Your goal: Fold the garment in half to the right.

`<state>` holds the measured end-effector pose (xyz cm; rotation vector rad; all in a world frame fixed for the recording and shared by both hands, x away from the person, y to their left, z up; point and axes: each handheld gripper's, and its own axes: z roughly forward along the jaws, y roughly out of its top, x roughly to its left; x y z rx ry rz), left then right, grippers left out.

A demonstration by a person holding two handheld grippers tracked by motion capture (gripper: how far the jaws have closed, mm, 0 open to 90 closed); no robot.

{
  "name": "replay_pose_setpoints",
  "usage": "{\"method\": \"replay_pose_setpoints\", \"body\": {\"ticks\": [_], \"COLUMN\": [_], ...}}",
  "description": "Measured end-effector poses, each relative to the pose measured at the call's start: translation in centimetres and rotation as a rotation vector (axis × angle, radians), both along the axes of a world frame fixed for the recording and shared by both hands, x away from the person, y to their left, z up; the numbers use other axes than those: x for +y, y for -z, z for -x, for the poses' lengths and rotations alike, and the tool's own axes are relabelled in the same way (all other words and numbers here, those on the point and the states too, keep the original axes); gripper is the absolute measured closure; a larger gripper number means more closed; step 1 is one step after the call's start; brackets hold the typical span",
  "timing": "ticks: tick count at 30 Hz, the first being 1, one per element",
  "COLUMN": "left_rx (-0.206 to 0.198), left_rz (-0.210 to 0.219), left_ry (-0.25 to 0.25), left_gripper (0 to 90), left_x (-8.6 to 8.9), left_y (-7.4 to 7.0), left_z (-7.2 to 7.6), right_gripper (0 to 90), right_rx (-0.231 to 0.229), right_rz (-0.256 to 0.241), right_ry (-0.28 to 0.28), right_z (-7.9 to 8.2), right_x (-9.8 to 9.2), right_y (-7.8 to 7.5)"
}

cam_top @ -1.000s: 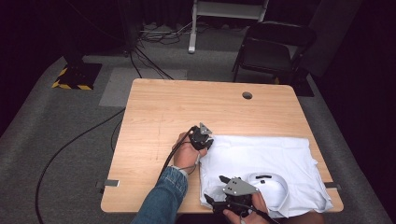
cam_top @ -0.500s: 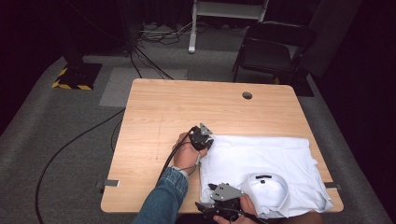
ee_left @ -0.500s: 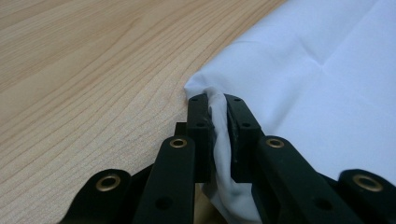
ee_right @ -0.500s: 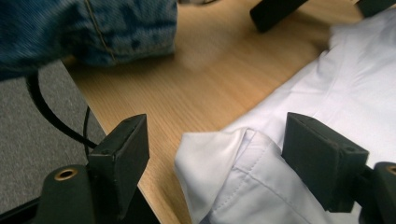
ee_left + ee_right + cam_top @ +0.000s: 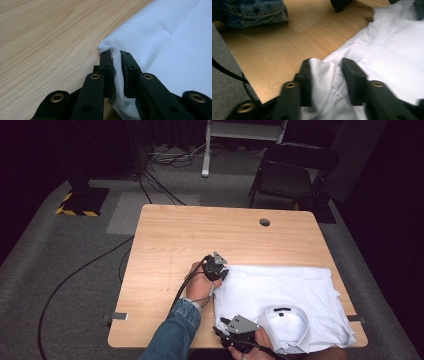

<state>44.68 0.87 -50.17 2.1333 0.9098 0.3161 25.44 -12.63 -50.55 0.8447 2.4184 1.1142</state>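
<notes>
The left gripper view is showing the left gripper pinching the white shirt's corner tight; the right gripper is straddling a fold, its jaws partly spread. The shirt is lying at the table's near right corner, a denim sleeve resting beside it.

High view: fixed cam above the person's side, faces fwd and down, far enough to take in the whole table plus carpet and a chair beyond its far edge.

Left gripper view: cam rides the left gripper, looks along its jaws, v. close and low over the table, at the white shirt corner.

Right gripper view: cam on the right gripper, also v. close, low at the table's near edge, shirt edge betw. the jaws, denim sleeve at top.

Shared: all three views take in the shirt's left side and the bare wood beside it.
</notes>
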Motion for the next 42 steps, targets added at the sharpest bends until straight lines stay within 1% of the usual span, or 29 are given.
{"method": "replay_pose_setpoints", "body": {"ticks": [3,4,5,7,8,10,15,16,17,18,19,22,23,24,27,35,39,42], "left_rx": [0.004,0.008,0.017,0.019,0.018,0.017,-0.011,-0.015,-0.015,-0.016,-0.021,-0.029,-0.036,-0.036,-0.052,-0.083,-0.099,-0.107], "left_rz": [0.002,0.005,0.015,0.035,0.045,0.06,0.114,0.12,0.12,0.126,0.127,0.153,0.155,0.155,0.161,0.162,0.187,0.195], "left_ry": [0.007,0.009,0.007,0.005,0.004,0.0,0.006,0.005,0.005,0.003,0.002,-0.001,0.001,0.001,0.004,0.005,0.011,0.019], "left_gripper": [81.6,82.0,82.6,83.6,84.0,84.5,84.7,84.6,84.6,84.5,84.5,84.5,84.5,84.5,84.4,84.2,84.1,84.1], "left_x": [0.0,0.1,0.1,0.2,0.2,0.3,0.6,0.6,0.6,0.8,0.9,1.3,1.3,1.3,1.5,2.0,2.2,2.2], "left_y": [0.0,0.0,0.0,-0.1,-0.2,-0.6,-2.6,-2.9,-2.9,-3.6,-4.0,-5.0,-5.3,-5.3,-6.4,-8.5,-9.3,-9.9], "left_z": [0.0,0.0,-0.1,-0.1,-0.1,-0.1,0.0,0.1,0.1,0.2,0.2,0.3,0.4,0.4,0.5,0.7,0.8,0.9], "right_gripper": [77.1,79.5,80.5,81.9,82.1,82.3,82.2,82.2,82.2,82.2,82.2,82.1,82.2,82.2,82.1,82.1,82.1,82.1], "right_rx": [-0.004,0.007,0.026,0.049,0.055,0.039,0.02,0.015,0.011,0.003,-0.001,-0.021,-0.022,-0.022,-0.025,-0.055,-0.067,-0.072], "right_rz": [0.007,0.006,-0.001,-0.004,-0.007,-0.018,-0.045,-0.049,-0.053,-0.06,-0.063,-0.076,-0.081,-0.081,-0.099,-0.122,-0.133,-0.143], "right_ry": [0.027,0.028,0.033,0.031,0.032,0.026,0.024,0.023,0.023,0.02,0.019,0.014,0.013,0.013,0.008,0.002,0.001,-0.002], "right_z": [-0.1,-0.1,-0.2,-0.4,-0.3,-0.2,-0.1,0.0,0.1,0.2,0.3,0.5,0.5,0.5,0.5,0.6,0.7,0.9], "right_x": [-0.1,-0.2,-0.2,-0.2,-0.3,-0.5,-0.9,-0.9,-1.0,-1.0,-1.0,-0.9,-0.9,-0.9,-0.9,-0.8,-1.0,-1.0], "right_y": [-0.1,-0.2,-0.3,-0.6,-0.8,-1.4,-2.6,-3.0,-3.2,-3.6,-3.8,-4.7,-5.0,-5.0,-5.7,-7.5,-8.3,-8.9]}}
